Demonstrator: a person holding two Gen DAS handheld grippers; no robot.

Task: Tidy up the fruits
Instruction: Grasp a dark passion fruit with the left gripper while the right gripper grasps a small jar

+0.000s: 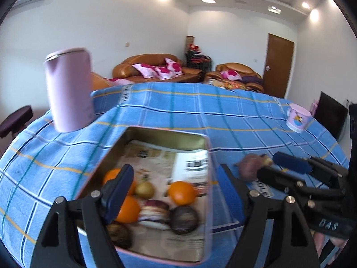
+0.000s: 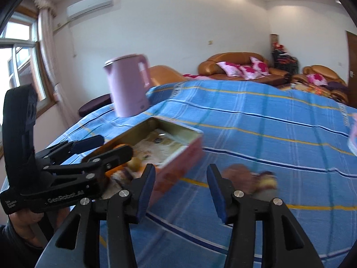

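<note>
From my right wrist camera, the tin box (image 2: 178, 154) sits on the blue checked tablecloth (image 2: 267, 134). My right gripper (image 2: 180, 192) hangs just right of the tin, jaws apart, nothing between them. The left gripper (image 2: 104, 147) reaches over the tin's left side. Blurred purple fruit (image 2: 252, 178) lies right of the tin; a pink kettle (image 2: 127, 87) stands behind it.

tin (image 1: 202, 139): shiny metal | tablecloth (image 1: 223, 116): woven cloth | lining (image 1: 191, 167): newspaper
</note>
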